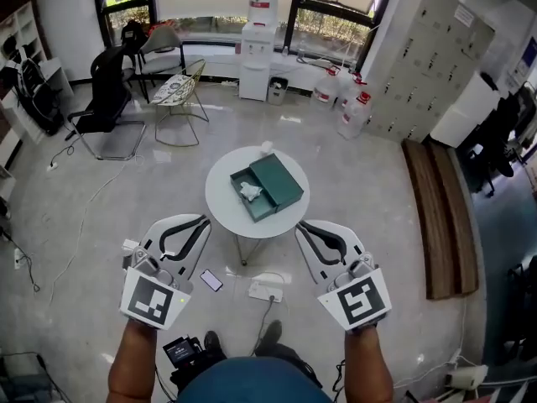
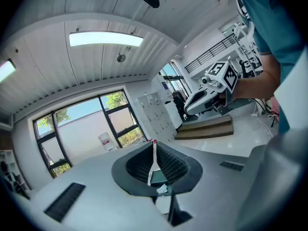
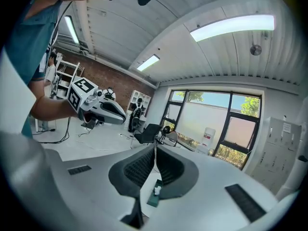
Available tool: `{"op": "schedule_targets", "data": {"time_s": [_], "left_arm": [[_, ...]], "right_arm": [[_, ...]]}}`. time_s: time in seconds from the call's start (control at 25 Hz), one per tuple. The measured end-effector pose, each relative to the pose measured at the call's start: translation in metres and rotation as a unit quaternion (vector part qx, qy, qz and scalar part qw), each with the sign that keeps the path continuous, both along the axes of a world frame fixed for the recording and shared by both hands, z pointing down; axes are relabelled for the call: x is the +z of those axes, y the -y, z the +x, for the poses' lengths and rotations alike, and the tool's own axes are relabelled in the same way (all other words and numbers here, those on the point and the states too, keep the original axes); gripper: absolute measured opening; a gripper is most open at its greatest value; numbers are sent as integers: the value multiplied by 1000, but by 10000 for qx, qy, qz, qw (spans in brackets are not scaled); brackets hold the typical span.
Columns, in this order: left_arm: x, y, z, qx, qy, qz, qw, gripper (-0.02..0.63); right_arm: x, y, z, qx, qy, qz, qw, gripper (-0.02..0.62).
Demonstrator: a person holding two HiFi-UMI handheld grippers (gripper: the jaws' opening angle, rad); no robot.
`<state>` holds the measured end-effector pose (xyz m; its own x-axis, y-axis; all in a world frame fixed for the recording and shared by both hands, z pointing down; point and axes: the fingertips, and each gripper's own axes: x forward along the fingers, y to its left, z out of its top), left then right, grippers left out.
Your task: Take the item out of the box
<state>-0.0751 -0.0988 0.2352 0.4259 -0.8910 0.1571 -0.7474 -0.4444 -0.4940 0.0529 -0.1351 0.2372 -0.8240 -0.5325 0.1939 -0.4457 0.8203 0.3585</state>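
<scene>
A green box (image 1: 249,201) lies open on a small round white table (image 1: 281,223), its lid (image 1: 278,180) resting slanted over the right half. A crumpled white item (image 1: 250,192) sits inside the box. My left gripper (image 1: 204,220) hovers short of the table's left front edge, and my right gripper (image 1: 300,225) short of its right front edge. Both are shut with nothing in them. Below the shut jaws, the left gripper view shows the box (image 2: 158,178) and item (image 2: 162,190). The right gripper view shows the same box (image 3: 153,198) and item (image 3: 157,190).
On the floor under the table's near side lie a phone (image 1: 211,280) and a power strip (image 1: 264,291). Chairs (image 1: 105,107) stand at the back left, a water dispenser (image 1: 258,49) by the window, water jugs (image 1: 352,112) and a wooden bench (image 1: 436,217) to the right.
</scene>
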Motion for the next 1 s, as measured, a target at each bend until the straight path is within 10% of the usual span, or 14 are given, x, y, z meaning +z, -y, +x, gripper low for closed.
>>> {"op": "schedule_targets", "data": {"time_s": [0.48, 1.0], "left_arm": [[22, 38, 77, -737, -9, -188, 9971, 37], [61, 106, 77, -449, -163, -438, 9979, 37]], "right_arm": [[18, 58, 69, -674, 75, -111, 9976, 40], [41, 116, 74, -270, 102, -314, 9991, 40]]}}
